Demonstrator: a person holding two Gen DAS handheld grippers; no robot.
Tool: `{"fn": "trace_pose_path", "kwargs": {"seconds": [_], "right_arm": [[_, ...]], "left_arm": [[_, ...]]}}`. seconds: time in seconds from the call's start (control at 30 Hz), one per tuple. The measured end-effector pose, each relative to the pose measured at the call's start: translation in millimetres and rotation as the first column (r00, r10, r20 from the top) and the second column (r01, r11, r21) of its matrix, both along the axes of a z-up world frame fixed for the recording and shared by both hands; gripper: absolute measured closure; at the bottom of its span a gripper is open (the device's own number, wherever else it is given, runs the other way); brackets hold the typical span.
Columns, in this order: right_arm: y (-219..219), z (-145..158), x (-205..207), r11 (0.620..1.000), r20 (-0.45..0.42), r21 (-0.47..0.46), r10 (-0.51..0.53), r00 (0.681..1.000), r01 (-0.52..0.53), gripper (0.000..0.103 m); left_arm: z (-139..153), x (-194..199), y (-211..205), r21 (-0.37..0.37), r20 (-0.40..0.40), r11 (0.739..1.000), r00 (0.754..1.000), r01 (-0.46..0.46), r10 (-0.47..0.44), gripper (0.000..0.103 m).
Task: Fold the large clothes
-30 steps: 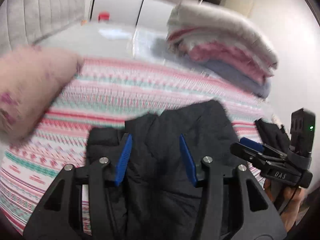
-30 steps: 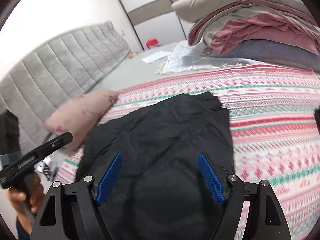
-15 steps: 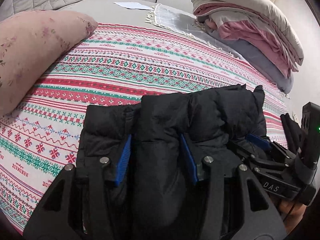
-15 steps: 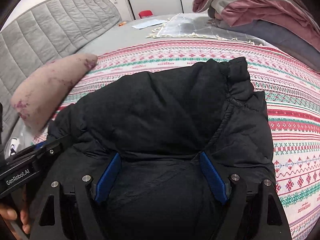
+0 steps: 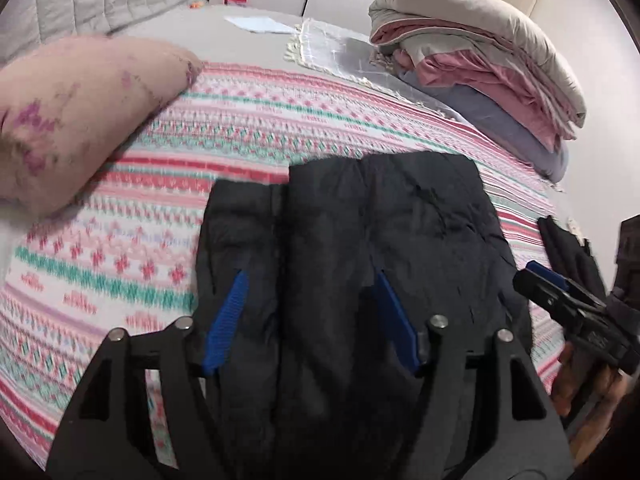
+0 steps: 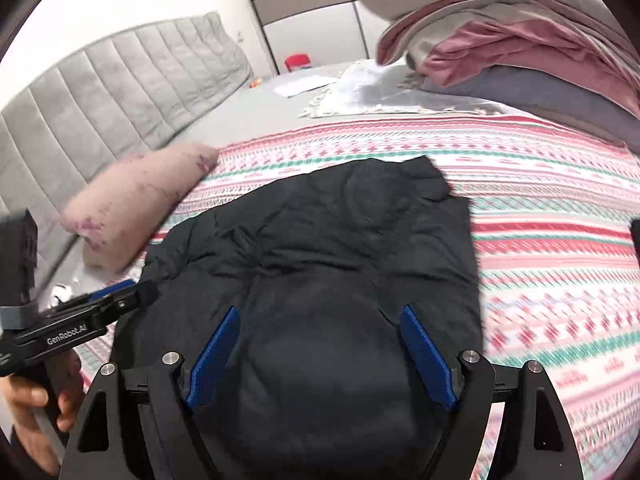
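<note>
A black puffer jacket (image 5: 380, 208) lies folded on the striped patterned bedspread (image 5: 280, 120). My left gripper (image 5: 310, 280) hovers over its near left part. Its jaws are opening, with jacket fabric below and between the blue pads (image 5: 224, 320), which do not press on it. In the right wrist view the jacket (image 6: 340, 232) bulges up between the wide jaws of my right gripper (image 6: 320, 312), which stands open over the near edge. Each gripper shows in the other's view: the right gripper (image 5: 548, 284) at the jacket's right side, the left gripper (image 6: 132, 296) at its left, each held by a hand.
A pink flowered pillow (image 5: 80, 112) lies left of the jacket, near the grey padded headboard (image 6: 100, 92). Folded bedding (image 5: 480, 60) is stacked at the back right, with a white fringed cloth (image 5: 332, 48) beside it. Another dark garment (image 5: 568, 248) lies at the bed's right edge.
Half a second ago both grippers were low and close on the jacket, the left pads around a fold. Both have since drawn back, the left jaws have widened, and the jacket rests on the bed.
</note>
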State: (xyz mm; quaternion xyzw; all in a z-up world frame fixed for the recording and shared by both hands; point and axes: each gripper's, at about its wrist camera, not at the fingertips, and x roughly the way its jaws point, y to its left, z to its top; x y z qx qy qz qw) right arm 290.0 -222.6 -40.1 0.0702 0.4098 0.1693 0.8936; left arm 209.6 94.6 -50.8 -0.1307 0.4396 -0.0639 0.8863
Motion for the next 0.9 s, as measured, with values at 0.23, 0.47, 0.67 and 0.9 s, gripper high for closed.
{"fn": "trace_pose_path", "kwargs": {"seconds": [0.23, 0.47, 0.67, 0.9], "right_arm": [[-40, -14, -9, 0.994, -0.129, 0.077, -0.065, 0.989, 0.076, 0.018], [-72, -15, -23, 0.973, -0.183, 0.201, -0.073, 0.980, 0.110, 0.018], [-89, -37, -24, 0.945, -0.292, 0.286, -0.070, 0.954, 0.157, 0.018], [-93, -64, -22, 0.919, -0.391, 0.352, -0.029, 0.920, 0.179, 0.018]], "left_arm": [[-10, -30, 13, -0.044, -0.059, 0.999, 0.998, 0.004, -0.007, 0.026], [-25, -49, 21, -0.032, -0.099, 0.999, 0.995, 0.005, -0.008, 0.022], [-37, -56, 20, -0.045, -0.113, 0.999, 0.994, 0.008, -0.013, 0.017], [-45, -55, 12, -0.043, -0.131, 0.999, 0.991, 0.008, -0.013, 0.014]]}}
